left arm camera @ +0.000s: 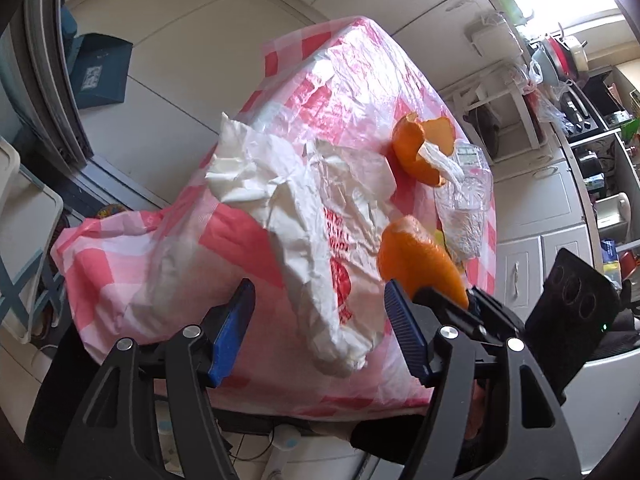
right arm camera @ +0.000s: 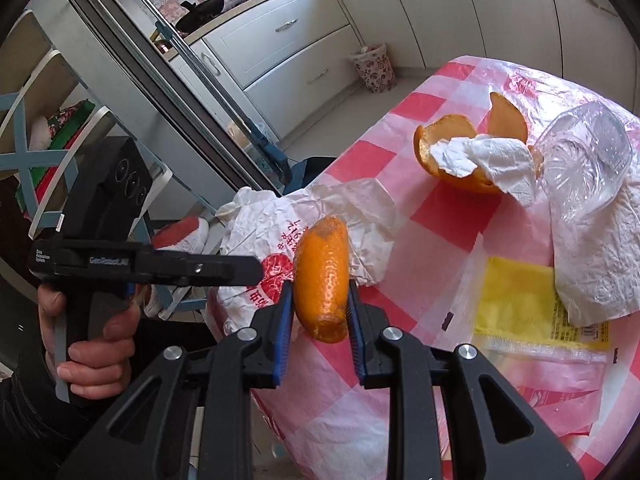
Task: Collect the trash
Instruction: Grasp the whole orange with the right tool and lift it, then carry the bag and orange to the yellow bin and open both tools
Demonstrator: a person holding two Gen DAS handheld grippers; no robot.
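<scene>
A crumpled white plastic bag point(left arm camera: 320, 208) with red print lies on the pink checked table point(left arm camera: 352, 60). My left gripper point(left arm camera: 320, 328) hovers open just above the bag's near end, and its pads do not touch the bag. My right gripper point(right arm camera: 320, 308) is shut on a curved piece of orange peel point(right arm camera: 322, 276), held above the bag point(right arm camera: 276, 232) and beside the left gripper point(right arm camera: 256, 272). Farther back sit a cup-shaped orange peel point(right arm camera: 460, 152) with a tissue in it and a crushed clear plastic cup point(right arm camera: 584, 152). A white paper towel point(right arm camera: 600, 248) and a yellow packet point(right arm camera: 528, 312) lie nearer.
A flowered waste bin point(right arm camera: 374, 66) stands on the floor by the white cabinets beyond the table. A blue dustpan point(left arm camera: 100, 72) leans by the door frame. A white and blue chair point(right arm camera: 48, 128) stands left of the table. The person's hand point(right arm camera: 96, 344) grips the left tool's handle.
</scene>
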